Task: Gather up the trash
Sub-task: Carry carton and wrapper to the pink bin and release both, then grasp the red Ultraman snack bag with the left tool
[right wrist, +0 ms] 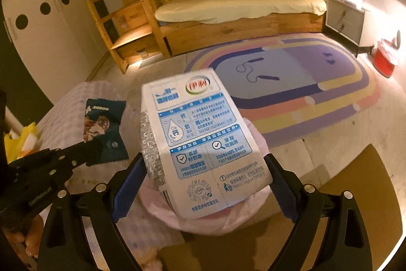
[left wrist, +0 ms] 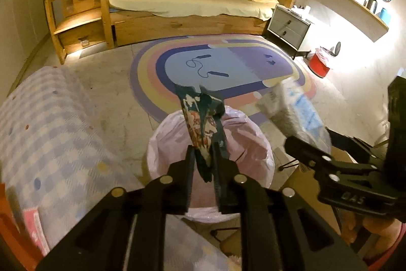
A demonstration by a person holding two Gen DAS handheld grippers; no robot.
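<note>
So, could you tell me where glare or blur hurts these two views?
Left wrist view: the right wall blows out near the red bin, and the carton is motion-blurred; the wrapper stays sharp. Right wrist view: warm and dim, carton print readable, glare at the right edge.

A wooden bunk bed (left wrist: 187,4) stands behind a rainbow rug (left wrist: 223,67).

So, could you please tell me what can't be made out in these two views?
- Pink-lined bin: its inside is hidden by the wrapper in the left wrist view and by the milk carton in the right wrist view.
- Carton: motion-blurred in the left wrist view.
- Shelf items: too small.
</note>
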